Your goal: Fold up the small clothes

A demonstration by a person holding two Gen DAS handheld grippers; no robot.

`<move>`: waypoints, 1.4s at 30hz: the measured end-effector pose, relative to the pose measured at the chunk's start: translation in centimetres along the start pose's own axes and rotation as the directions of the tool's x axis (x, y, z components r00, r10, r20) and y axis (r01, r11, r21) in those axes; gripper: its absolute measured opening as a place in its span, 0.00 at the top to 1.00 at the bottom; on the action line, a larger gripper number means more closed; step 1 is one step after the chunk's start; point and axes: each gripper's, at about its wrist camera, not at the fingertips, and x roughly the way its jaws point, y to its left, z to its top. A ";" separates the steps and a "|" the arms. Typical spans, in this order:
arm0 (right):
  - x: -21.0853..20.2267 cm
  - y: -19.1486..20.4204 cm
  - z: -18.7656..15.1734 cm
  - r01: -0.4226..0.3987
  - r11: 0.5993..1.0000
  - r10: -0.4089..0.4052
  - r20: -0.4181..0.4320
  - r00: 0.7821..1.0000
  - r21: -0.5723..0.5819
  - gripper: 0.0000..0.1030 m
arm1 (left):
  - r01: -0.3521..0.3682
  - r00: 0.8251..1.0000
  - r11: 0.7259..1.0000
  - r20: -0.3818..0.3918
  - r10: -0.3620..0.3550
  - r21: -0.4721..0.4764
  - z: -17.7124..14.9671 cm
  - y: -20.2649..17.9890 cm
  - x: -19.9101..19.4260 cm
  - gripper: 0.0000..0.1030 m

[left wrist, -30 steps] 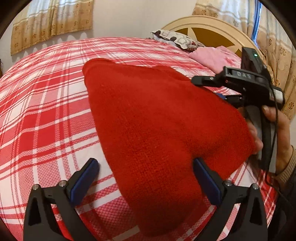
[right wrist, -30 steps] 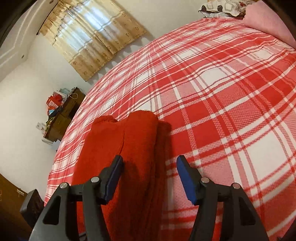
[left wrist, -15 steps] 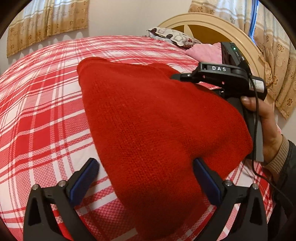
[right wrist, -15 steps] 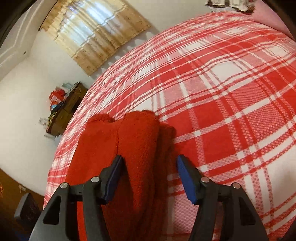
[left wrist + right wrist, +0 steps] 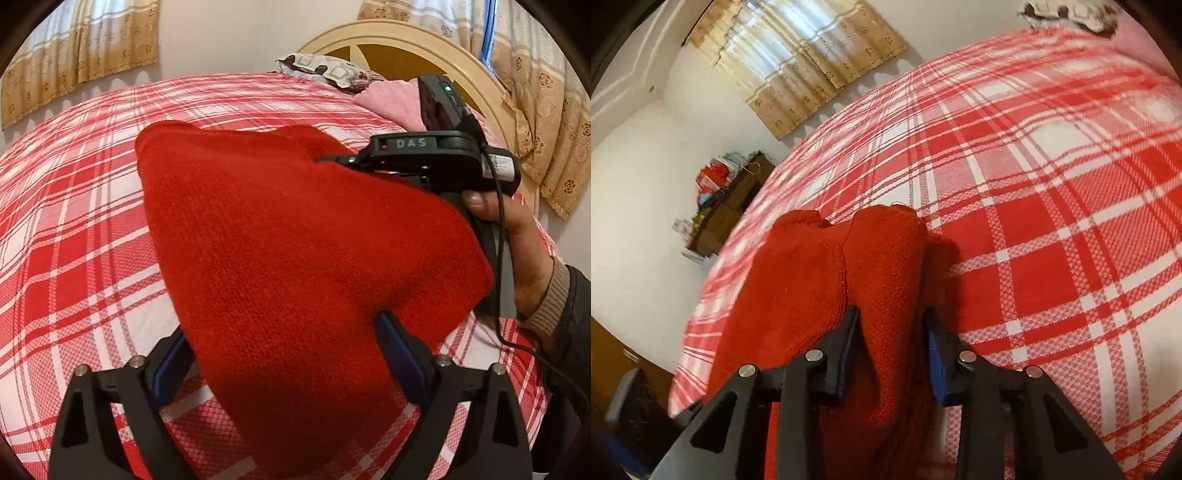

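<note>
One red knitted garment lies on one red-and-white checked bedspread. Left gripper: jaws spread wide, just closing slightly, straddling the garment's near end. Right gripper: jaws just closing onto one thick fold; firm contact cannot be confirmed.

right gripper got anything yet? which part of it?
Right gripper, jaws just closing, pinches a rolled side fold of the red knit garment. Left gripper straddles it, open.
</note>
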 end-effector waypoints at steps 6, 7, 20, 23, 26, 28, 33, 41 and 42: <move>-0.2 0.3 0.0 0.003 1.000 -0.002 0.005 1.000 -0.022 0.72 | -0.003 1.000 1.000 0.004 0.003 0.016 -0.1 -0.5 -0.3 0.21; -0.3 0.6 -0.1 0.011 0.999 -0.011 0.009 1.000 -0.040 0.73 | -0.004 1.000 1.000 0.006 0.004 0.016 0.0 -0.6 -0.4 0.24; -2.2 2.2 -0.4 0.024 0.998 -0.020 0.051 0.998 -0.065 0.77 | -0.062 0.998 0.998 0.026 0.061 0.033 -0.1 -1.3 -2.1 0.55; -2.7 3.0 -0.8 0.004 0.998 -0.001 0.054 0.999 -0.056 0.77 | -0.068 0.998 0.997 0.021 0.067 0.046 -0.1 -1.3 -2.9 0.58; -3.0 3.7 -1.4 -0.013 0.999 0.015 0.044 0.999 -0.037 0.77 | -0.073 0.997 0.996 0.022 0.072 0.045 -0.3 -1.2 -3.9 0.60; -3.4 4.3 -2.0 -0.036 0.999 0.037 0.046 0.998 -0.027 0.77 | -0.075 0.997 0.997 0.027 0.074 0.036 -0.5 -1.1 -4.5 0.60; -3.8 6.8 -3.8 -0.082 0.996 0.083 0.041 0.996 -0.034 0.77 | -0.078 0.996 0.997 0.039 0.077 0.030 -1.5 -0.6 -6.7 0.62; -2.8 11.6 -6.3 -0.155 0.986 0.156 0.015 0.988 -0.054 0.77 | -0.118 0.991 0.992 0.064 0.115 0.040 -3.4 0.4 -10.2 0.64; -2.5 12.3 -6.5 -0.164 0.985 0.165 0.009 0.986 -0.059 0.77 | -0.122 0.991 0.992 0.066 0.120 0.030 -3.7 0.8 -10.7 0.64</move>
